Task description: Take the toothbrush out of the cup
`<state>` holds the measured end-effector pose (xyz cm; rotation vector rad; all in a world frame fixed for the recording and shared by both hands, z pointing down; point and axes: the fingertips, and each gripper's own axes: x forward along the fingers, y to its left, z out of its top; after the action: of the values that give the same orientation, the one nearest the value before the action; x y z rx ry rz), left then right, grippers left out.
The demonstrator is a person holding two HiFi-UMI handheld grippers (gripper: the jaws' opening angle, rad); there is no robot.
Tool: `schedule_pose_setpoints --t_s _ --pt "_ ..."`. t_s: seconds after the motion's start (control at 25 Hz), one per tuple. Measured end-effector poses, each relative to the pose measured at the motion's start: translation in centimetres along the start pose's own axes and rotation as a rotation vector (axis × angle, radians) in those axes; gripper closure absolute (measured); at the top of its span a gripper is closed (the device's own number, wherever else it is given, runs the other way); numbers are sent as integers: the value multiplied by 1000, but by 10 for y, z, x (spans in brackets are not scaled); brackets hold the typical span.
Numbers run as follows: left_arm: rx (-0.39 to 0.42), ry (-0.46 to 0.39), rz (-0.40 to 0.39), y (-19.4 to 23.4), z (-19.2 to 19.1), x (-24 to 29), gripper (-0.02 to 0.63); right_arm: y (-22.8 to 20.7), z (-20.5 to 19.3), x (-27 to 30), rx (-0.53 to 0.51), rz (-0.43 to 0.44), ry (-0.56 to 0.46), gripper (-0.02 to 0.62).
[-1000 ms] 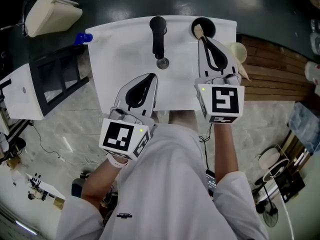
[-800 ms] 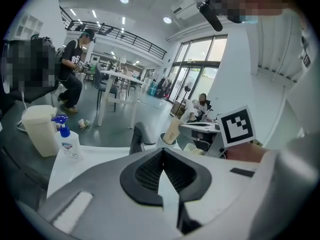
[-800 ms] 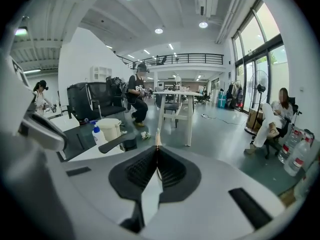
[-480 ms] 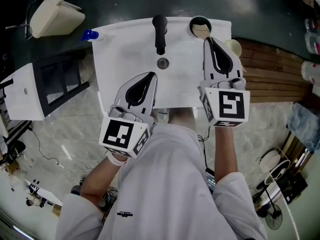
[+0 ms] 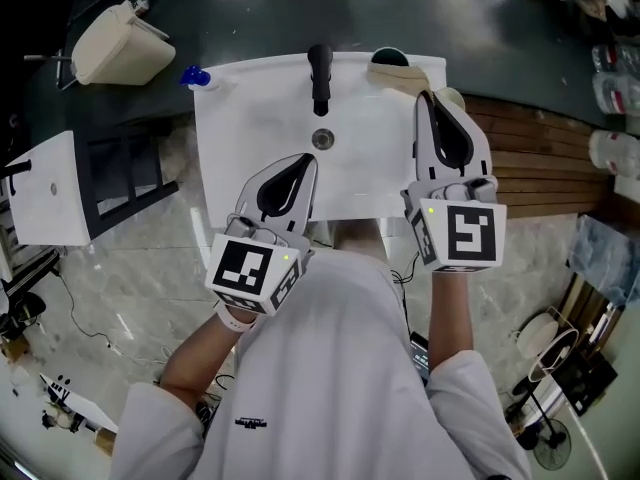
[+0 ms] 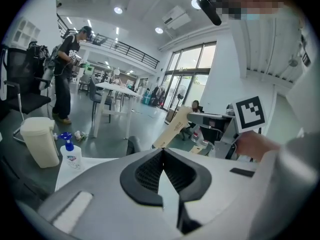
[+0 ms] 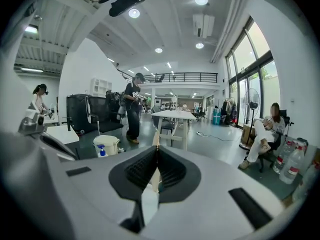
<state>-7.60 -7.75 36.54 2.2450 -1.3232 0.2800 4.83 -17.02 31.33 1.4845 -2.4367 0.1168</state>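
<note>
A dark cup (image 5: 388, 58) stands at the back right corner of the white sink (image 5: 250, 118). My right gripper (image 5: 427, 96) hovers just in front of it, shut on the beige toothbrush (image 7: 156, 138), whose handle pokes out above the closed jaws. From the left gripper view the toothbrush (image 6: 172, 129) slants down to the left from the right gripper (image 6: 210, 118); its lower end is hidden. In the head view the brush is mostly covered by the gripper. My left gripper (image 5: 305, 160) is shut and empty over the sink's front edge.
A black faucet (image 5: 319, 73) and drain (image 5: 322, 138) sit mid-basin. A blue-capped soap bottle (image 5: 197, 76) stands at the sink's back left, a beige bin (image 5: 120, 40) beyond it. A cream cup (image 5: 453, 98) and wooden slats (image 5: 530, 158) lie to the right. People are in the background.
Both grippers have risen. The right gripper's tip, at the cup's mouth a second ago, has lifted up and away from it with the toothbrush in its jaws.
</note>
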Motion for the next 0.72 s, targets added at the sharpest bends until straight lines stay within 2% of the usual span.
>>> schedule_pose_setpoints --t_s 0.28,0.72 --pt "20 -50 15 -9 13 -19 600 0 14 -37 15 11 -15 589" --pt "39 -110 77 -3 25 -49 600 0 7 -93 62 13 0 589"
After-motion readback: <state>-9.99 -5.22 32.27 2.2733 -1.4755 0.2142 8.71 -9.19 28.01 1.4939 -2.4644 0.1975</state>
